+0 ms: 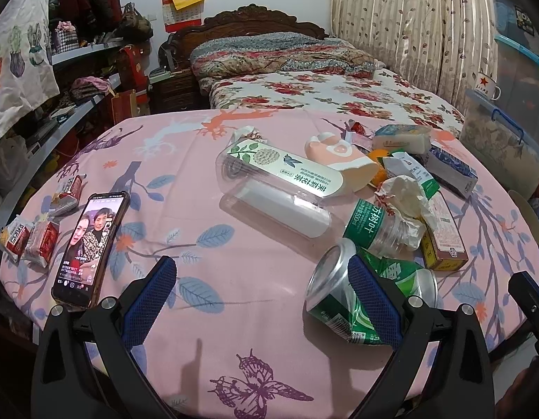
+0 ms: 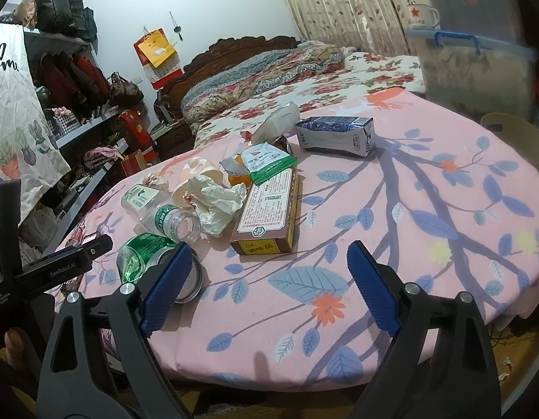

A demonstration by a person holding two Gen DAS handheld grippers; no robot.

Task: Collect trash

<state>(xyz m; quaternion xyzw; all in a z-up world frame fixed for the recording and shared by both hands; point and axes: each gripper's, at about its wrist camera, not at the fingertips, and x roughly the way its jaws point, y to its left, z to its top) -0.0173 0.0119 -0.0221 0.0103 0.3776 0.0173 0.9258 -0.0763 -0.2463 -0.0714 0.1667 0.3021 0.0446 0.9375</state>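
both sets of jaws stand wide with nothing pressed between them, so you have no grip on any trash yet. the left gripper (image 1: pixel 260 300) tilts down toward the table, and between its blue pads there is only the pink leaf-printed tablecloth (image 1: pixel 213 251); the crushed green and silver drink can (image 1: pixel 342 296) lies on its side at, and partly behind, your right-hand pad. close now and that pad could shove the can sideways instead of catching it, and it may roll toward the table edge. just outside your left-hand pad lies the black smartphone with its lit screen (image 1: pixel 89 244); a careless sweep could knock it, and it is no trash.

your right gripper (image 2: pixel 269 279) also points down at a slant, over bare cloth. ahead of its jaws lies the brown and yellow cardboard box (image 2: pixel 267 211), and beyond its left-hand pad the same can. farther out, the clear plastic bottle with a green label (image 2: pixel 171 220) has no cap, so it could dribble if tipped. the crumpled white tissue (image 2: pixel 217 204) beside it is loose, and pads may slip off it.
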